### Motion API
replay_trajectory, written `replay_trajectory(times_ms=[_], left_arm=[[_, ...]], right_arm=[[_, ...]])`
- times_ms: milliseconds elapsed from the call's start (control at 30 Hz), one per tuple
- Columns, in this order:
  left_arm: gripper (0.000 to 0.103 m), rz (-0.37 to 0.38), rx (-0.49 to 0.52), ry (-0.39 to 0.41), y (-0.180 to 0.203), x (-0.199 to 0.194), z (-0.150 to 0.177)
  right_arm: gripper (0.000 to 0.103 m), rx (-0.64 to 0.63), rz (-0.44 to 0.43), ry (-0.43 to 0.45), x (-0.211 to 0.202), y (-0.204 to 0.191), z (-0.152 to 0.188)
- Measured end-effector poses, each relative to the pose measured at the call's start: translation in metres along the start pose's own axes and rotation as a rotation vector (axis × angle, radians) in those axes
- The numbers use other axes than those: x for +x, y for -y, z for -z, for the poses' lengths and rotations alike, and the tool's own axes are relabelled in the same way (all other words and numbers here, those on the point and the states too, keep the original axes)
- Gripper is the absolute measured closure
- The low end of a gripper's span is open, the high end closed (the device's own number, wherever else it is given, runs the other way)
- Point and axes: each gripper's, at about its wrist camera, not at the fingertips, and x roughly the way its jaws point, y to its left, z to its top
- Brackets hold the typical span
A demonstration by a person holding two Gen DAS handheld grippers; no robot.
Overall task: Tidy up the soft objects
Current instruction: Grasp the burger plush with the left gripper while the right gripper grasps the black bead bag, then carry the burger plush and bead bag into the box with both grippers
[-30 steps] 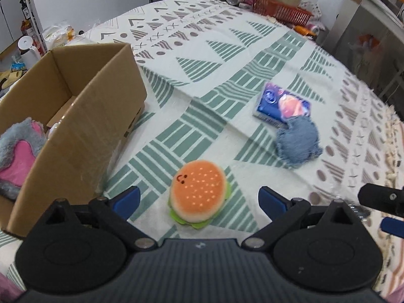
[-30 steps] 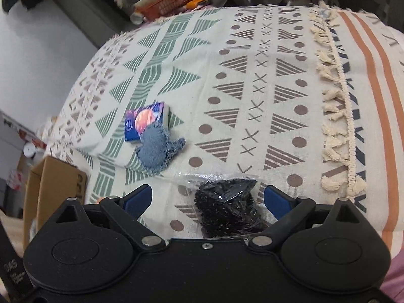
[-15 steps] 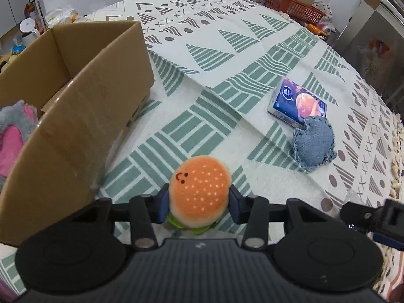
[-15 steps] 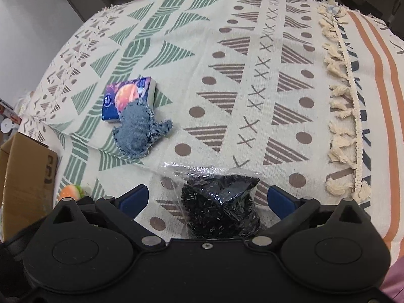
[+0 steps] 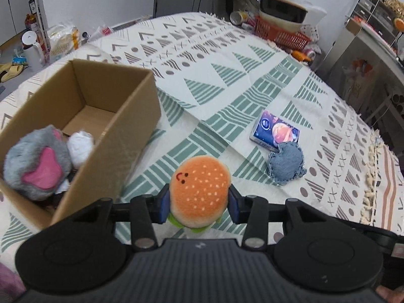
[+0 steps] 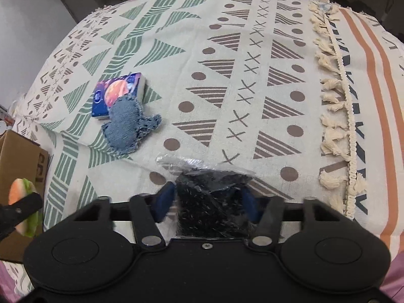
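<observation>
Two plushies already sit in our box [image 5: 131, 136]; left gripper [image 5: 199, 203] squeezes the burger [image 5: 199, 192], right gripper [image 6: 205, 203] pinches the bead bag [image 6: 209, 202] (denim pouch [image 6: 126, 126] left).

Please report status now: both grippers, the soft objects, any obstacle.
Left gripper shut on burger plush. Right gripper closing around black bead bag. Cardboard box beside, path open.

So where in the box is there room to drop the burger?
The far half of the box shows bare floor. The near end is crowded: grey plush and a white wad fill it. The left gripper grips the burger beside the box.
</observation>
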Motion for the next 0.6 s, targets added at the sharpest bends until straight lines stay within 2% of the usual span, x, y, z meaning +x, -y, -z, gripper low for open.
replay_trajectory(times_ms=[133, 600], left_arm=[[0.059, -0.002, -0.005, 0.028, -0.007, -0.019, 0.001], [0.059, -0.007, -0.019, 0.134, -0.032, -0.090, -0.007]], right_arm=[[0.060, -0.011, -0.012, 0.065, -0.016, 0.001, 0.004], [0.061, -0.037, -0.095, 0.242, -0.077, -0.004, 0.016]])
